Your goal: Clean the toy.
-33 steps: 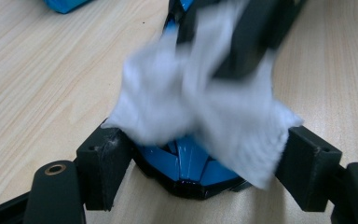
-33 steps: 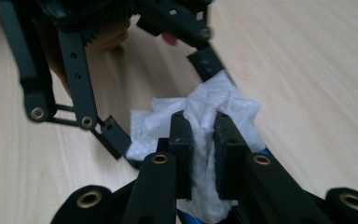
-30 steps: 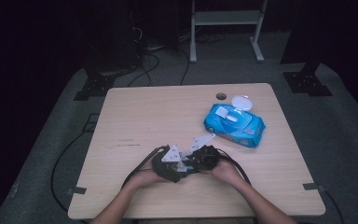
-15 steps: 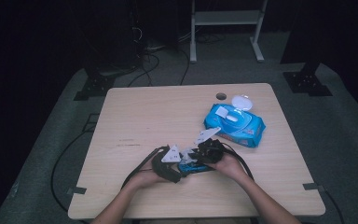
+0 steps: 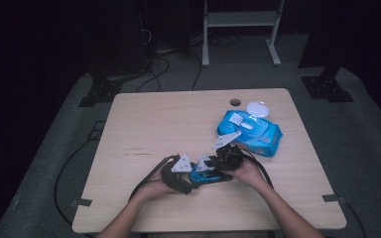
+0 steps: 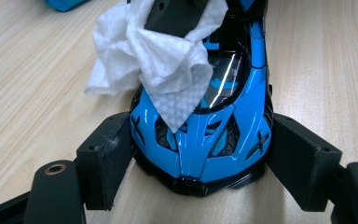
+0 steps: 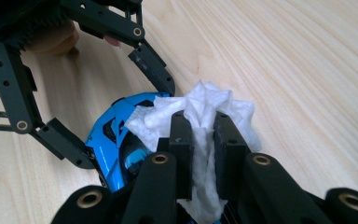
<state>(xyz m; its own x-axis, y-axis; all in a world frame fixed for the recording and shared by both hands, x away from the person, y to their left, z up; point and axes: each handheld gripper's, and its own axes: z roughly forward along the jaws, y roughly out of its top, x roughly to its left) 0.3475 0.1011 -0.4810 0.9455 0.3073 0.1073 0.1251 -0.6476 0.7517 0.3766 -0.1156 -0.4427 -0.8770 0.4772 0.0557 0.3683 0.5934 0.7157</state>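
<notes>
Tongs at work: we are wiping a blue toy car (image 6: 205, 126) held fast on the tabletop (image 5: 168, 124).

Our left tongs (image 6: 200, 163) are clamped on the car's nose, one pad on each flank, keeping it flat on the wood at the near edge. Our right tongs (image 7: 204, 140) are pinched together on a white wipe (image 7: 200, 116) that drapes over the car's roof and windscreen. We judge the wiping to be under way; next we should drag the wipe along the bodywork without loosening the left grip. A blue wipes pack (image 5: 250, 130) lies open nearby.
</notes>
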